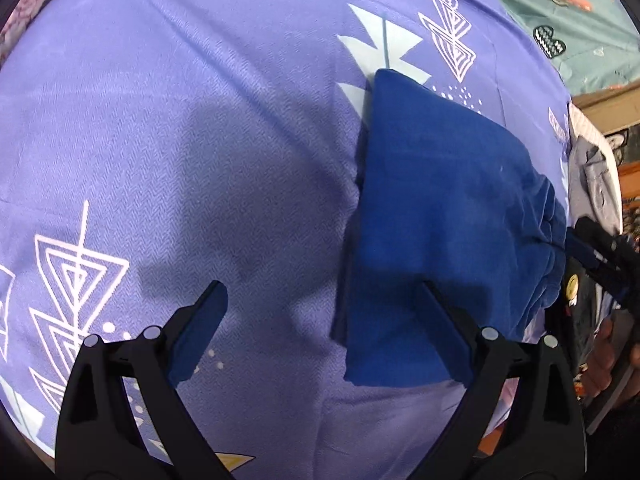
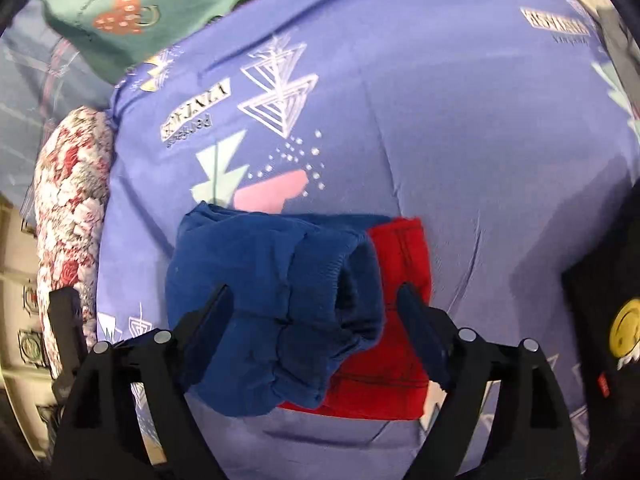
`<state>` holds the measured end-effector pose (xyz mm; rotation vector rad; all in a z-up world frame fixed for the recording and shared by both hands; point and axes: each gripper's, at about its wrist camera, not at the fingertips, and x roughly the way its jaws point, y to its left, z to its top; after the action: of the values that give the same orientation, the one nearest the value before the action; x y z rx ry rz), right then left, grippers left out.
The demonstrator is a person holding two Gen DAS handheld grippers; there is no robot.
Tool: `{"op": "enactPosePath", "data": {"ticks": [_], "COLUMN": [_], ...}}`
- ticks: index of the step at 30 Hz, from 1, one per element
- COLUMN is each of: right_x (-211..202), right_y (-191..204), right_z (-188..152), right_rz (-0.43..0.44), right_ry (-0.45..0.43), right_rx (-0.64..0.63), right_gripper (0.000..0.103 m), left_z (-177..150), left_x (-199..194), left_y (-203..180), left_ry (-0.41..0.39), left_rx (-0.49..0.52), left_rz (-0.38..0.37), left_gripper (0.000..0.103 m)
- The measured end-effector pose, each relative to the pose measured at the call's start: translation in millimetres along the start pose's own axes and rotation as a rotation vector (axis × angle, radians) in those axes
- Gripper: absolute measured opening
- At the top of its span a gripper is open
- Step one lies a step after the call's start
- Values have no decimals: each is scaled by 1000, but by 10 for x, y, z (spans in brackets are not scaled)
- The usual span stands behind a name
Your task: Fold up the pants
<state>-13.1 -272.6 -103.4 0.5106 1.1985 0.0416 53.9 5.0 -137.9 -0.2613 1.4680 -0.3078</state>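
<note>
The red cloth (image 2: 404,332) lies partly hidden under the blue pants (image 2: 272,308); its full shape cannot be told; in the left wrist view the pants (image 1: 440,208) hide part of the pale print on the purple sheet (image 1: 200,120); the sheet's lettering above the pants is cut off by the picture edge.

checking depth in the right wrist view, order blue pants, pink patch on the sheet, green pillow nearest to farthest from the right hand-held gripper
1. blue pants: between the right hand-held gripper fingers.
2. pink patch: on the sheet just beyond the pants.
3. green pillow: far upper left.
</note>
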Motion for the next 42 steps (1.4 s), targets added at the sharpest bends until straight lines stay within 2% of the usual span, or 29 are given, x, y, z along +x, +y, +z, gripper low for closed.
{"op": "enactPosePath", "data": {"ticks": [2,6,7,8,9,10,11,12,13,16,19,20,22,24,25,26,27,28,32,35,36,37,39,42], "right_x": [134,506,549,585,606,607,563,488,390,-136,-392,-369,-155,134,251,325,326,292,40,-278,-322,-332,-206,97], "right_y": [-45,-31,-26,-14,-8,-1,31,65,96,188,57,-2,-222,-363,-427,-473,-480,-463,-426,-384,-333,-320,-251,-181], "right_z": [-31,-120,-137,-147,-149,-148,-140,-133,-126,-118,-124,-127,-173,-240,-273,-302,-313,-319,-338,-290,-259,-229,-144,-44], "right_rz": [-29,-27,-14,6,19,32,42,54,71,143,175,161,63,31,17,-6,-30,-52,-75,-128,-127,-114,-76,-101], "right_ry": [33,125,129,122,123,126,115,101,81,-22,-31,-14,20,74,81,62,36,21,-13,-133,-149,-149,-114,-85], "right_rx": [7,16,19,33,45,52,43,32,21,-29,-28,-22,6,15,36,43,28,17,-16,-52,-66,-81,-96,-115], "right_gripper": [85,85,81,73,55,43,39,28,26,25,25,25,26,27,32,39,54,59,60,60,56,37,20,18], "left_z": [-4,-10,-12,-13,-14,-27,-33,-35,-34,-20,19,33,56,89,97,106,113,109,77,111,126,147,169,133], "left_x": [9,-13,-16,-17,-20,-29,-37,-49,-79,-242,-384,-402,-384,-318,-256,-208,-166,-125,-61,-88,-106,-115,-87,-40], "left_y": [-4,-9,-2,8,21,34,45,51,59,83,74,64,-18,-118,-201,-270,-329,-410,-519,-516,-515,-524,-575,-646], "left_ry": [-1,-1,3,4,4,5,7,6,1,-42,-80,-86,-86,-71,-54,-44,-38,-31,-16,-24,-31,-36,-27,-11], "left_rx": [-2,3,0,-5,-11,-12,-13,-12,-12,-12,-8,-8,1,19,36,49,65,88,130,118,112,110,122,140], "left_rz": [1,5,7,7,3,0,-1,0,1,-14,-31,-37,-43,-43,-40,-39,-42,-41,-30,-37,-43,-44,-43,-57], "left_gripper": [96,96,96,96,96,96,96,96,96,96,96,96,96,96,96,96,96,96,96,96,96,96,96,96]}}
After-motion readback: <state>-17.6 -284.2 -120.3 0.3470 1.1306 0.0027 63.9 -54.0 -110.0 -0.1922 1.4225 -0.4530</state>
